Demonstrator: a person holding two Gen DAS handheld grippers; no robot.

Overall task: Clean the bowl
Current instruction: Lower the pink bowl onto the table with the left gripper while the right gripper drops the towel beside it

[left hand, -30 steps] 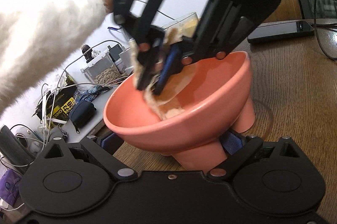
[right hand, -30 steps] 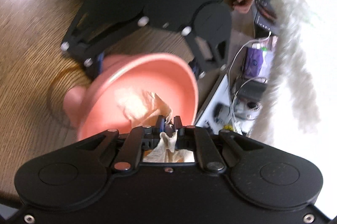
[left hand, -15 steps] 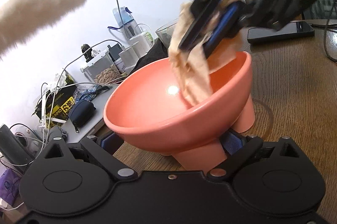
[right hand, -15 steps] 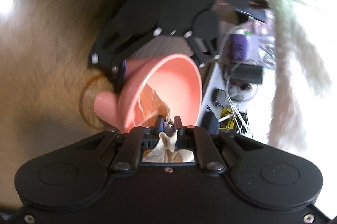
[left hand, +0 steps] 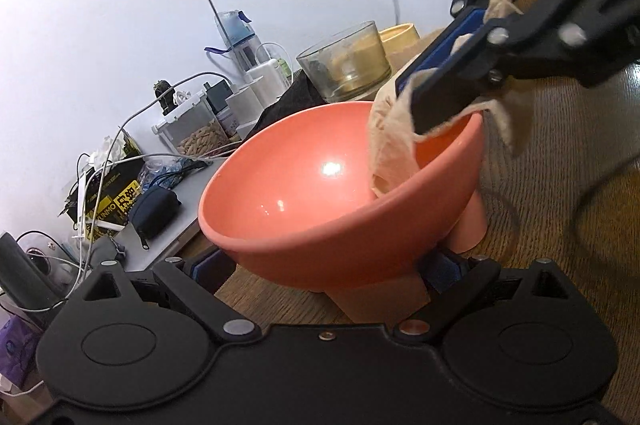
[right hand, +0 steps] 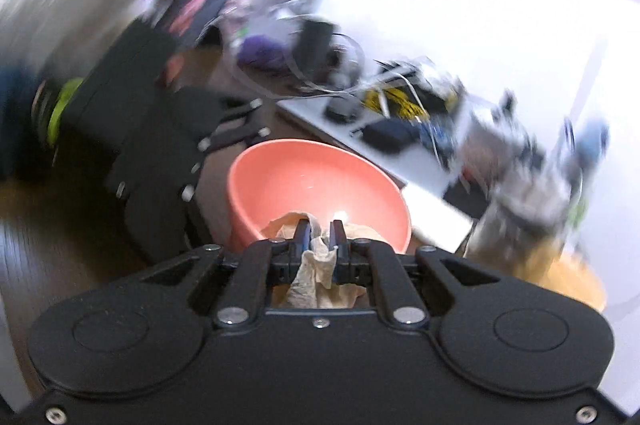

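a salmon-pink bowl (left hand: 304,193) is tilted on its side over a wooden table (left hand: 560,225), its open mouth facing up and to the left. the left gripper (left hand: 324,265) grasps the bowl by its foot, a blue pad pressed on each side of the base. the right gripper (right hand: 320,237) is clenched on a crumpled beige paper towel (left hand: 390,145), its fingers (left hand: 444,105) crossing above the bowl's far rim while the towel hangs down against the inner wall there. behind the bowl stand a glass jar (left hand: 348,65), a clutter of cables (left hand: 132,153) and small boxes on a grey shelf.

judging by the glossy, unmarked inside with a bright highlight, the wiping seems mostly done; no residue shows. what is left is probably a last pass along the rim, then setting the bowl upright and putting the towel aside.

compared with a second ago, the right gripper has lifted from deep in the bowl, where it hid most of the interior, to the far rim, and the towel has come up with it. the bowl and left gripper have kept their place. the right wrist view is now heavily motion-blurred.
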